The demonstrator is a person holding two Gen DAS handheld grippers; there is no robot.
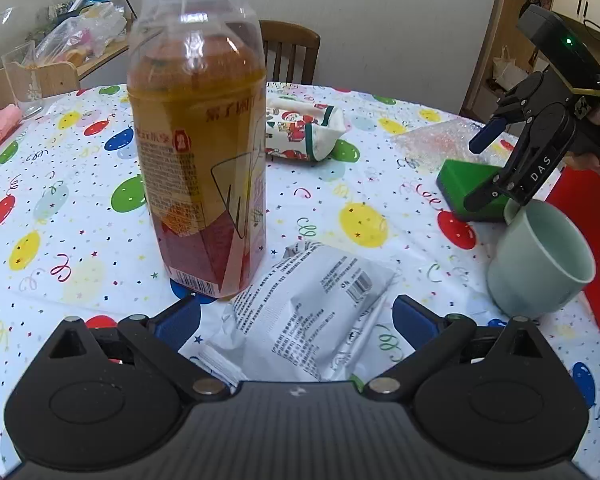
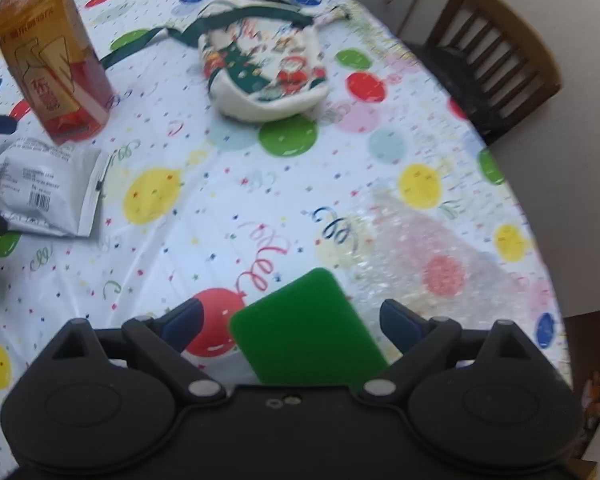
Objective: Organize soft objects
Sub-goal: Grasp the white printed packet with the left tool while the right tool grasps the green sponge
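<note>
A white crinkled snack packet (image 1: 308,312) lies flat on the balloon-print tablecloth (image 1: 80,208), between the fingers of my left gripper (image 1: 296,320). That gripper is open and its blue pads stand clear of the packet on both sides. My right gripper (image 2: 292,320) points steeply down over a green sponge (image 2: 304,328). It is open too, with a gap between each pad and the sponge. The left wrist view shows the right gripper (image 1: 482,170) above the green sponge (image 1: 464,184). A Christmas-print fabric pouch (image 2: 264,76) lies further back, and a sheet of bubble wrap (image 2: 420,248) lies beside the sponge.
A tall bottle of amber drink (image 1: 198,140) stands just left of the packet. A pale green mug (image 1: 540,256) lies tipped near the sponge, beside a red flat object (image 1: 580,200). A wooden chair (image 2: 492,60) stands at the table's rounded edge. Clutter fills a shelf (image 1: 72,40) at the back left.
</note>
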